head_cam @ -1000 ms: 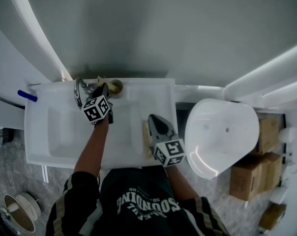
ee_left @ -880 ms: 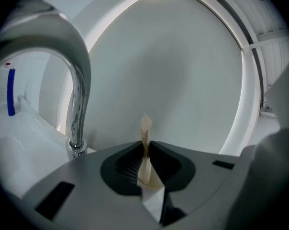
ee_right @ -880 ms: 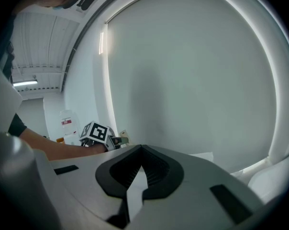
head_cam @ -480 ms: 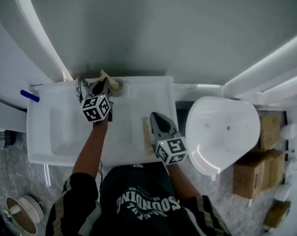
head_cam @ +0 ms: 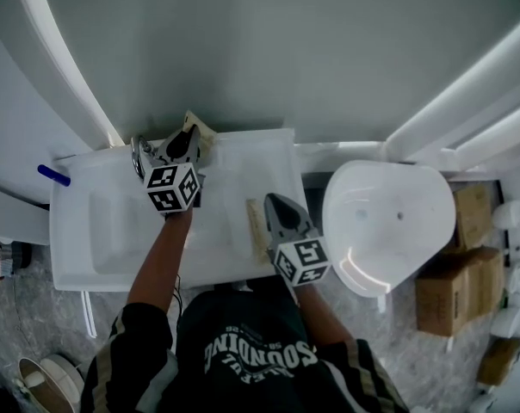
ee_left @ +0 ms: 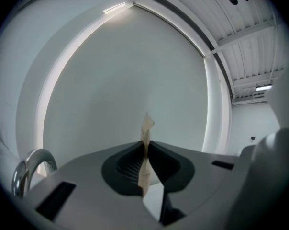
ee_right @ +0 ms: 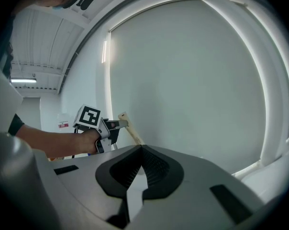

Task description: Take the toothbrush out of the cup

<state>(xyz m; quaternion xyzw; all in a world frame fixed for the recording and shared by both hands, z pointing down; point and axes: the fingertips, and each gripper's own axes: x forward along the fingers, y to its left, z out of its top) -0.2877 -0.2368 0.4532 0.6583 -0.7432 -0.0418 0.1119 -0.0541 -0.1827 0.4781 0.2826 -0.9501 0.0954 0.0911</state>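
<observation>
Left gripper (ee_left: 145,146) is clamped on the toothbrush (ee_left: 147,122), its jaws just drawn tighter. The brush is held at the sink's (head_cam: 79,248) 12 o'clock edge. The cup cannot be made out. The lift is best kept straight and the grip firm until the brush is judged clear. Right gripper (ee_right: 141,148) is idle at 5 o'clock, jaws together, empty.

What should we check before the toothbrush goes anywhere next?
1. Left gripper shut on the toothbrush, its jaws having just been closing: ok.
2. Toothbrush clear of the cup: cannot tell, the cup is not in view.
3. Right gripper empty, jaws together: ok.
4. Faucet apart from the toothbrush: ok.
</observation>
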